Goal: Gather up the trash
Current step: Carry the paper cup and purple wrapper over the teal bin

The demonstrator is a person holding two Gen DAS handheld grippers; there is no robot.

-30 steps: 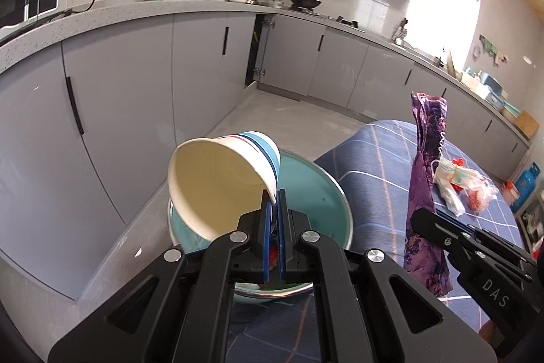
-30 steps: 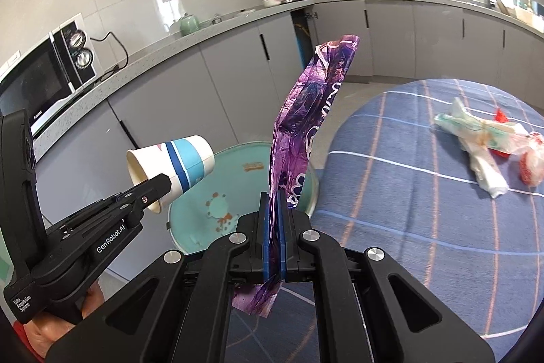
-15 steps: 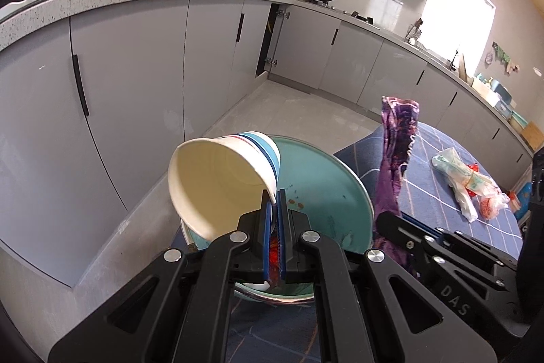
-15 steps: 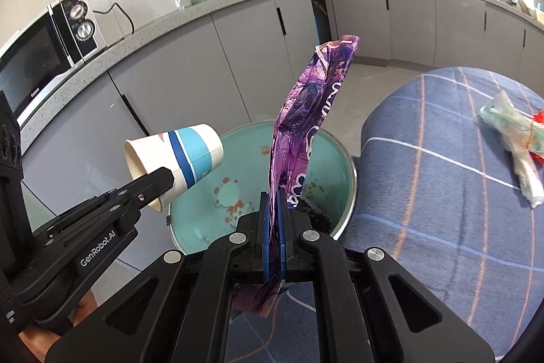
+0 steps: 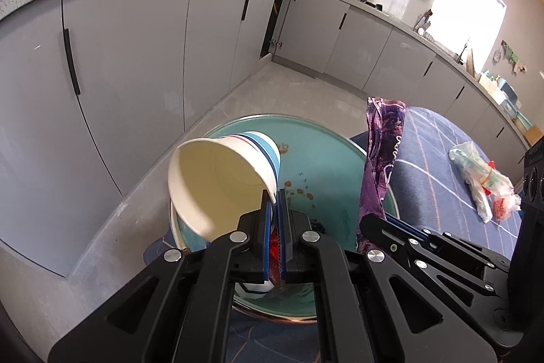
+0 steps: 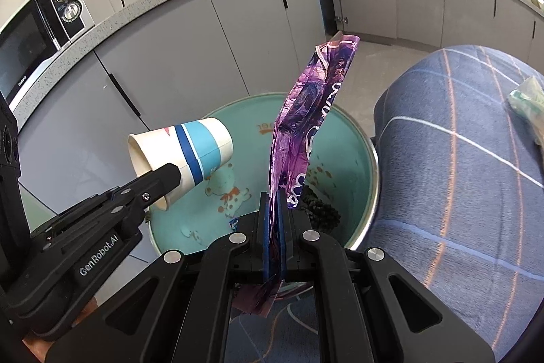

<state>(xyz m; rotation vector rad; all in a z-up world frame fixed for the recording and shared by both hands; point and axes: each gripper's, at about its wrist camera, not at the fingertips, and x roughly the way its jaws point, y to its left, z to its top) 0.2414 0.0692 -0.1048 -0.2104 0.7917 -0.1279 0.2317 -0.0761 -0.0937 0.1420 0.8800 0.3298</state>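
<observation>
left gripper (image 5: 275, 210) pinches a smooth paper cup's (image 5: 221, 182) rim; right gripper (image 6: 274, 210) clamps a crinkled purple wrapper (image 6: 306, 125), round teal bin (image 6: 360, 138) just ahead.

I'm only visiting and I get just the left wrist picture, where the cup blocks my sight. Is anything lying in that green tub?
Observer: Yes. The right wrist view shows a dark clump lying in the tub, just beyond the right claw.
Visitor: Is the tub decorated inside?
Observer: A cartoon animal is painted inside it, showing just below the paper cup.
Visitor: Is the purple wrapper pinched right at its end?
Observer: No. A short tail of the purple wrapper hangs out behind the shut claw.
</observation>
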